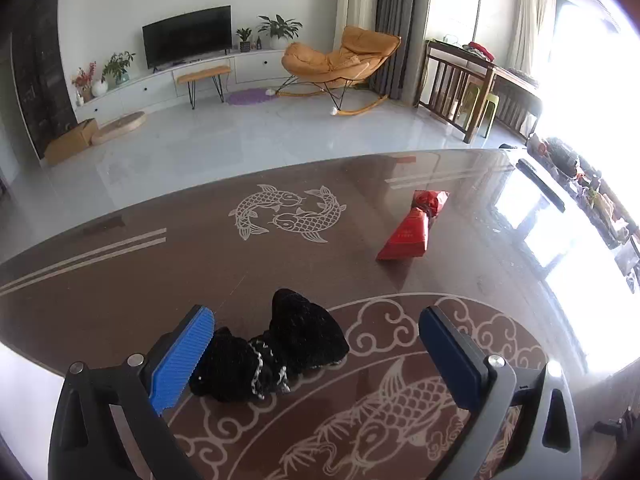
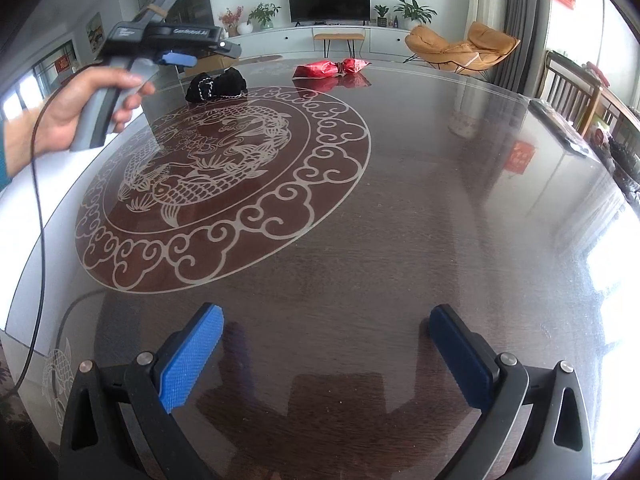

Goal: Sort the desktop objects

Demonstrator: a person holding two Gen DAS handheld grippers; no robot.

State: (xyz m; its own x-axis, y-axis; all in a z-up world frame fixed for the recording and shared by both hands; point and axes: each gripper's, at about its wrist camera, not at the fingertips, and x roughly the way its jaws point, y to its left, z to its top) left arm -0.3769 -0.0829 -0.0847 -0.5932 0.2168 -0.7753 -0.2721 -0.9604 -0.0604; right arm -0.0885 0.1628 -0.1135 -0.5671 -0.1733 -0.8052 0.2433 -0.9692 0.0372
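Left gripper (image 1: pixel 316 344) is hovering, tongs apart, around a black pouch (image 1: pixel 276 352) lying near the table's (image 2: pixel 420 200) far edge beside a red packet (image 1: pixel 412 228); right gripper (image 2: pixel 326 354) is hanging open, empty.

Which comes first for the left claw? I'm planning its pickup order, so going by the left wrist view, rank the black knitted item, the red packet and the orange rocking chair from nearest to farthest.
1. Black knitted item: on the table, between the open fingers of the left claw, closer to the left finger.
2. Red packet: farther along the table, to the right.
3. Orange rocking chair: off the table, across the room floor.
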